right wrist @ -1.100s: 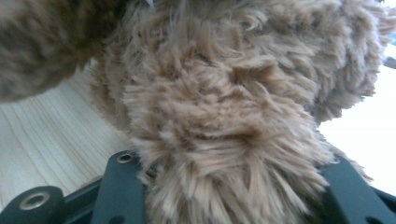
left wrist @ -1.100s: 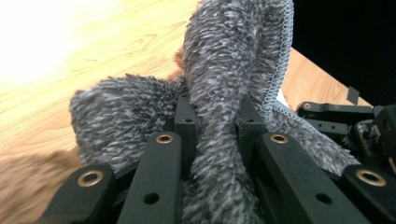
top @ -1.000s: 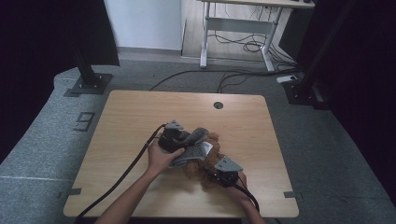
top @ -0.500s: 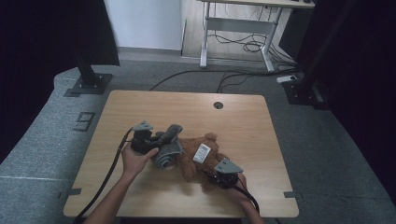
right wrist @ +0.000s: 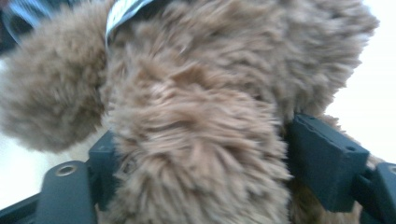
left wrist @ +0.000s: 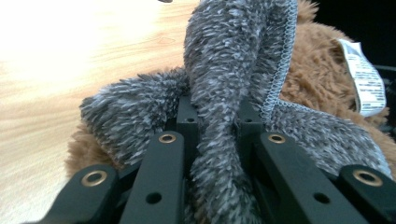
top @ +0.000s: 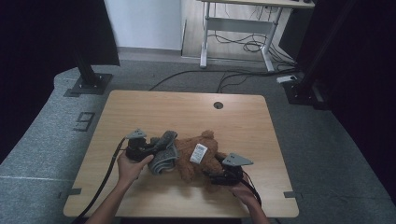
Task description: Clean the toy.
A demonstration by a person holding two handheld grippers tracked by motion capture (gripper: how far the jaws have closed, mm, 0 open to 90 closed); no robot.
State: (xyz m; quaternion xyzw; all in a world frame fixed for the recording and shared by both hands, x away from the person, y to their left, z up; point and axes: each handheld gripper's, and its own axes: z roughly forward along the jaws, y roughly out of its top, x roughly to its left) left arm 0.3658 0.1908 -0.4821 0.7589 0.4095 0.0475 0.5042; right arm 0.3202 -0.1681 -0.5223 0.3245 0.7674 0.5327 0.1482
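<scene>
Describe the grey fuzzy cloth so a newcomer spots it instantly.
On the wooden table, near its front edge, lies a brown plush toy. The grey fuzzy cloth sits bunched against the toy's left side, pinched in the left gripper; its grey pile and stitched edge set it apart.

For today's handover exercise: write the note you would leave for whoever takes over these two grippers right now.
Left gripper: shut on a fold of the grey cloth, at the left end of the brown soft toy.
Right gripper: jaws just opened wide, the toy's fur between them, no firm grip.
The toy lies mid-table, white tag up.
Done: cloth partly pulled aside.
Left: probably freeing the cloth fully.
</scene>
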